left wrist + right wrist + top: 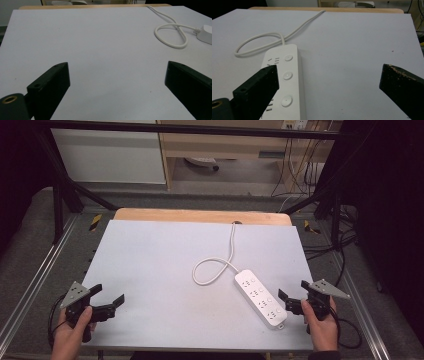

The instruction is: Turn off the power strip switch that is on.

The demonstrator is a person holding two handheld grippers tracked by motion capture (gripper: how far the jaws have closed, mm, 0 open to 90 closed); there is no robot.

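1. Two grippers are held at the table's (150, 250) near edge, one in each hand.
2. Left gripper (109, 296) sits at the near left corner, jaws wide apart and empty.
3. Right gripper (291, 292) sits at the near right, jaws spread wide, holding nothing.
4. Power strip (260, 298) lies flat just beside the right gripper, untouched.
5. Its cord (216, 265) loops once, then runs to the far edge.

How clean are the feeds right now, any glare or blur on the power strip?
High view: even light, dark edges, power strip sharp, no glare. Right gripper view: strip crisp, right claw soft. Left gripper view: cable clear, left claw blurred.
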